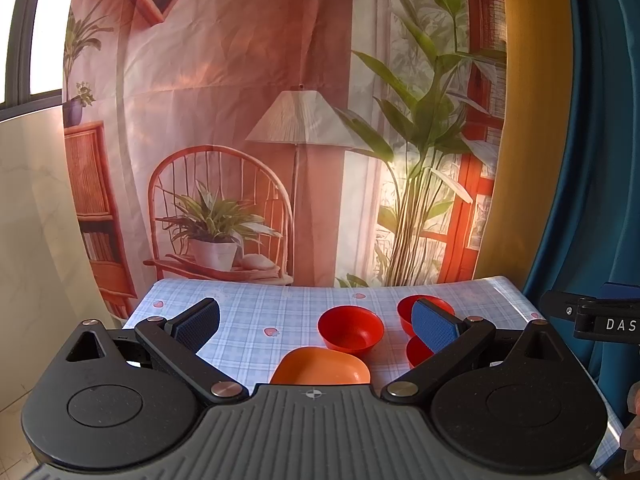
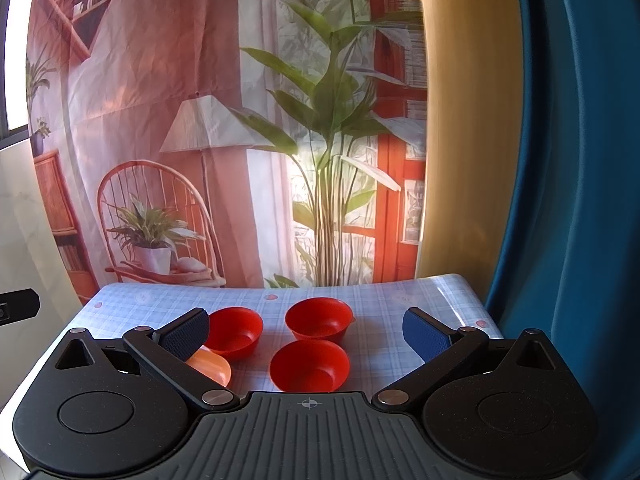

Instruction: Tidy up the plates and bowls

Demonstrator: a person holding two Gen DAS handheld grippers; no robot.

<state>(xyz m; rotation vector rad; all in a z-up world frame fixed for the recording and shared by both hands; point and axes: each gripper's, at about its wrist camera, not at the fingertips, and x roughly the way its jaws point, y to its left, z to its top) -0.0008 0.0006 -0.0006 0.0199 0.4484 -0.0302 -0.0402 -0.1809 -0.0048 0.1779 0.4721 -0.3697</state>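
Three red bowls and an orange plate sit on the checked tablecloth. In the left wrist view the orange plate lies just ahead of my open left gripper, with one red bowl beyond it and two more red bowls partly hidden behind the right finger. In the right wrist view my open right gripper hangs over the near red bowl; another bowl is behind it, a third bowl to the left. The orange plate peeks out under the left finger. Both grippers are empty.
The table is small and ends at a printed backdrop cloth. A blue curtain hangs at the right edge. The right gripper's body shows at the right of the left wrist view.
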